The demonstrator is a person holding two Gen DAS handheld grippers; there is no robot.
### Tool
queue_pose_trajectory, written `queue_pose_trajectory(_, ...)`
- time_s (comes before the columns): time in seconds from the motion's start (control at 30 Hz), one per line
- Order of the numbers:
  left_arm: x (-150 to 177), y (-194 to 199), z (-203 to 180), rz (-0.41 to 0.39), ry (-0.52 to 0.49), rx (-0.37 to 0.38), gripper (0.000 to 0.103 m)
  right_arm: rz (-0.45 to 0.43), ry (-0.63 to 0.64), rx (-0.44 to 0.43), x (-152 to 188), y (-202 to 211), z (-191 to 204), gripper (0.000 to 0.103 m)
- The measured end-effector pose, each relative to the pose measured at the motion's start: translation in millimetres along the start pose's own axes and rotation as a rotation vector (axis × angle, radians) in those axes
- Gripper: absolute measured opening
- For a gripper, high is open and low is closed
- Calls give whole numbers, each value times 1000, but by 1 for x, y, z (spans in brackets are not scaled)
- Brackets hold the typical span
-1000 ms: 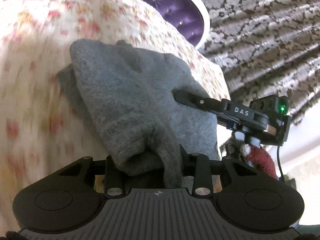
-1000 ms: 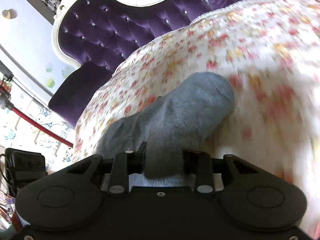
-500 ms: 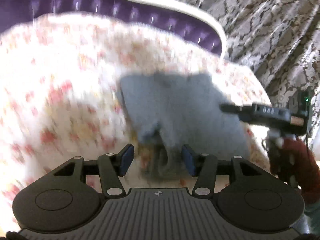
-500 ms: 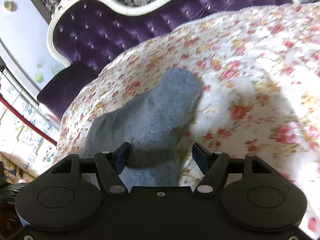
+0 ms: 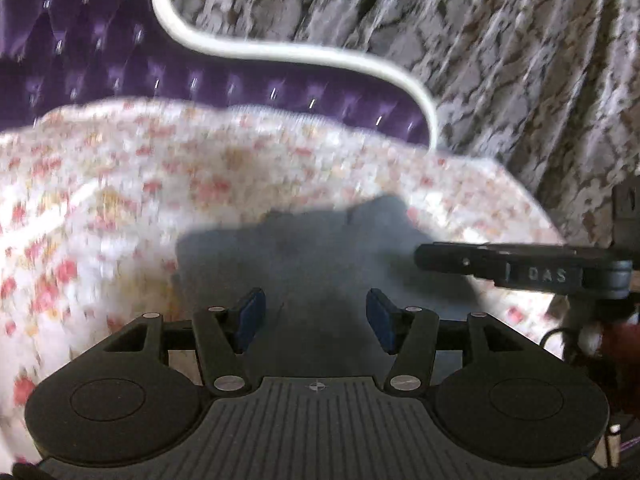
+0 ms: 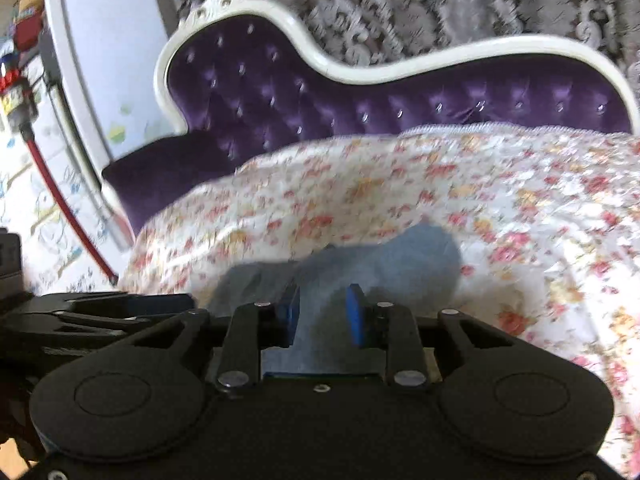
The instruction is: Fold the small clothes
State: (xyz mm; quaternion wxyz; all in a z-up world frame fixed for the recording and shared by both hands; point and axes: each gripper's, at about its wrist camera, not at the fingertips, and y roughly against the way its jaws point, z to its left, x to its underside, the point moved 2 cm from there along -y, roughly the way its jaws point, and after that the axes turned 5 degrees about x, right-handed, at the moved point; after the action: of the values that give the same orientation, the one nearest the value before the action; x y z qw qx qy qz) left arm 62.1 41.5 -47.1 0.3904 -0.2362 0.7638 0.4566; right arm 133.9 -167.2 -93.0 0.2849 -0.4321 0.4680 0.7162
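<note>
Both views are smeared by motion blur, so the grey sock (image 5: 304,252) is seen only as a shapeless patch on the floral bedspread (image 5: 100,208). The left hand-held gripper (image 5: 316,316) is held wide open above it; the right hand-held gripper (image 6: 322,314) is narrower, and whether the sock is touched cannot be told.

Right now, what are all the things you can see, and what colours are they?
sock: one, grey, lying on the blanket in front of both claws.
blanket: one, white with red and yellow flowers, spread over the sofa seat.
sofa: one, purple buttoned back with a white frame, behind the blanket.
curtain: one, grey and white pattern, behind the sofa.
left claw: one, black with blue pads, open over the sock.
right claw: one, black with blue pads, open, sock between its fingers.
</note>
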Motion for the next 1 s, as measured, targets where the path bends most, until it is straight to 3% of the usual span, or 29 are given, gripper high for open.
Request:
queue_pose_trajectory(0.1, 19, -8, 12, 55, 23, -35, 57, 93, -39, 109, 14, -23, -19, 27)
queue_pose_trajectory(0.17, 23, -3, 15, 38, 36, -30, 60, 110, -132, 105, 21, -27, -35, 22)
queue_pose_trajectory(0.23, 23, 1, 16, 38, 34, -30, 60, 98, -147, 94, 18, -23, -35, 22)
queue_pose_trajectory(0.27, 23, 1, 16, 38, 33, -32, 61, 90, -121, 105, 15, -21, -31, 23)
queue_pose_trajectory(0.33, 24, 1, 16, 36, 30, -37, 61, 47, -69, 111, 6, -14, -21, 37)
queue_pose_trajectory(0.43, 24, 0, 12, 30, 22, -48, 62, 0, -14, 93, -9, -15, -10, 38)
queue_pose_trajectory(0.57, 23, -3, 9, 24, 22, -57, 62, 46, 32, 105, -22, -45, -15, 38)
queue_pose_trajectory(0.67, 23, -3, 9, 22, 29, -60, 63, 122, 22, 176, -20, -81, -35, 36)
queue_pose_trajectory(0.77, 23, -3, 8, 23, 31, -69, 68, 134, -19, 218, -17, -90, -54, 37)
queue_pose_trajectory(0.87, 23, -5, 7, 23, 29, -81, 78, 117, -35, 251, -20, -79, -59, 58)
queue_pose_trajectory(0.9, 23, -5, 7, 24, 24, -90, 81, 110, -28, 266, -20, -73, -58, 61)
queue_pose_trajectory(0.97, 24, -6, 8, 37, 28, -110, 98, 85, -37, 260, -20, -59, -57, 63)
queue_pose_trajectory(1.0, 25, -7, 11, 47, 47, -110, 99, 71, -41, 251, -21, -50, -56, 69)
